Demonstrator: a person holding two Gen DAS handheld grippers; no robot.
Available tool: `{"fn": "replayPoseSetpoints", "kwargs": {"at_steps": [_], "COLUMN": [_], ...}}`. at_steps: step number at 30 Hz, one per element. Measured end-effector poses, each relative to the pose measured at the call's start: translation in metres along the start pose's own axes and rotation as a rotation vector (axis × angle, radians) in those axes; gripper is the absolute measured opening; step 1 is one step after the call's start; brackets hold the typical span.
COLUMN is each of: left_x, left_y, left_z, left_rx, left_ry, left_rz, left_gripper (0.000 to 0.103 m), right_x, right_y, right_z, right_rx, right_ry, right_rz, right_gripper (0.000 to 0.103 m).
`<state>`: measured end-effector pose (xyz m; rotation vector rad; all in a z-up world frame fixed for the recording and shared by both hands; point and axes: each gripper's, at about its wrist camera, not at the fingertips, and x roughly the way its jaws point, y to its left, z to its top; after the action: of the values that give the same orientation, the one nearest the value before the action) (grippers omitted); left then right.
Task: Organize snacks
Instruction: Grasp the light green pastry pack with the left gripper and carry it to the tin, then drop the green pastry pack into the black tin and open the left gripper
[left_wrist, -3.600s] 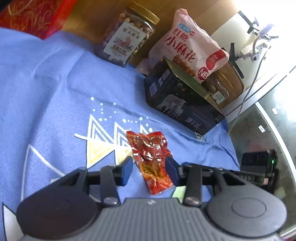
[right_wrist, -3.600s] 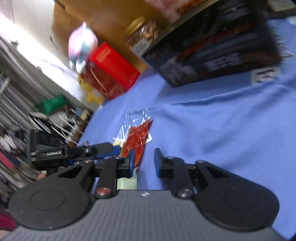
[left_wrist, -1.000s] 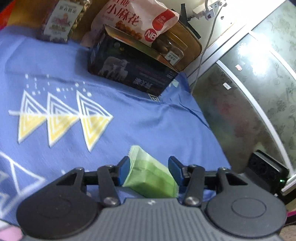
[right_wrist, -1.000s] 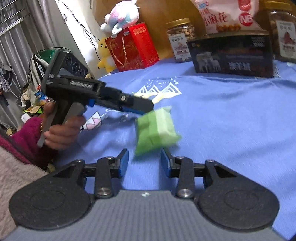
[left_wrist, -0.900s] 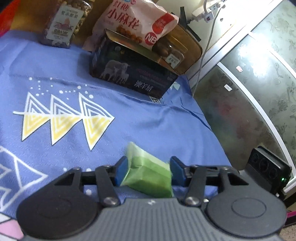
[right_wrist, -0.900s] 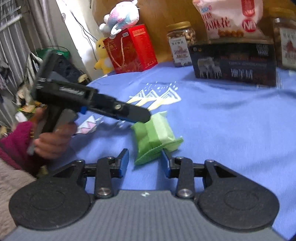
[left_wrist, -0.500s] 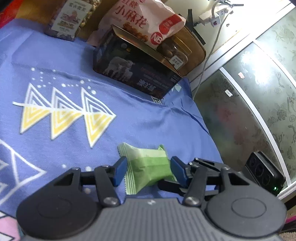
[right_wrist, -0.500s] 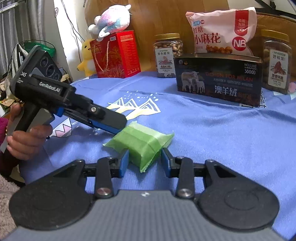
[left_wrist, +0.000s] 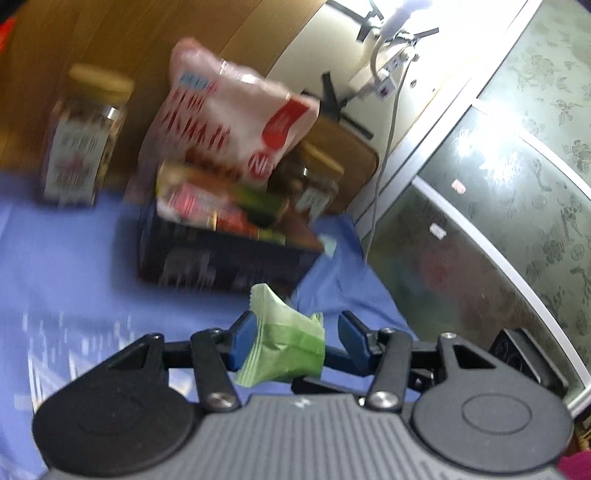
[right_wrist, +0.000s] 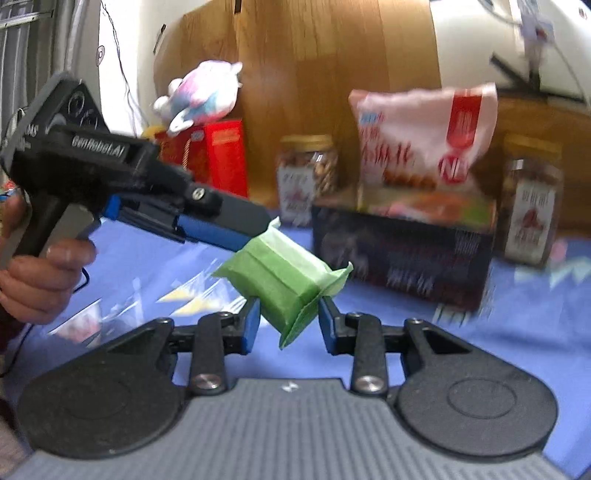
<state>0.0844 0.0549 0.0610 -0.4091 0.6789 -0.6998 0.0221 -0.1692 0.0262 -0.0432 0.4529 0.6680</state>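
Observation:
A green snack packet (right_wrist: 284, 280) hangs in the air above the blue cloth, between both grippers. In the right wrist view my right gripper (right_wrist: 289, 320) is shut on its lower end. In the left wrist view the packet (left_wrist: 284, 341) touches the left pad of my left gripper (left_wrist: 297, 339), with a gap at the right pad. The dark box (left_wrist: 221, 258) holding several snacks sits just beyond; it also shows in the right wrist view (right_wrist: 402, 254). Both views are motion-blurred.
A pink snack bag (right_wrist: 424, 136) leans behind the box. Nut jars stand at its left (right_wrist: 308, 173) and right (right_wrist: 532, 199). A red gift box (right_wrist: 210, 155) with a plush toy (right_wrist: 199, 92) stands at the back left. The table edge and a glass door (left_wrist: 498, 221) lie right.
The green packet has been lifted off the cloth and carried toward the dark box. The left gripper's jaws have opened wider around it while the right gripper keeps hold.

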Motion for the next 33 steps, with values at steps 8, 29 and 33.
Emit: {"fn": "replayPoseSetpoints", "kwargs": {"at_steps": [8,29,33], "left_x": [0.048,0.056,0.051], "left_y": [0.007,0.002,-0.006], "left_z": [0.067,0.026,0.003], "left_rx": [0.048,0.122,0.139], "left_ry": [-0.082,-0.174,-0.132], "left_rz": [0.116,0.425,0.461], "left_gripper": [0.049,0.049,0.051], "right_x": [0.050,0.086,0.078], "right_y": [-0.045,-0.084,-0.082], "right_z": [0.046,0.029,0.033], "right_rx": [0.047,0.138,0.186], "right_ry": [-0.110,-0.237,-0.214], "right_rz": [-0.083,-0.215,-0.230], "right_gripper": [0.036,0.039,0.039]}}
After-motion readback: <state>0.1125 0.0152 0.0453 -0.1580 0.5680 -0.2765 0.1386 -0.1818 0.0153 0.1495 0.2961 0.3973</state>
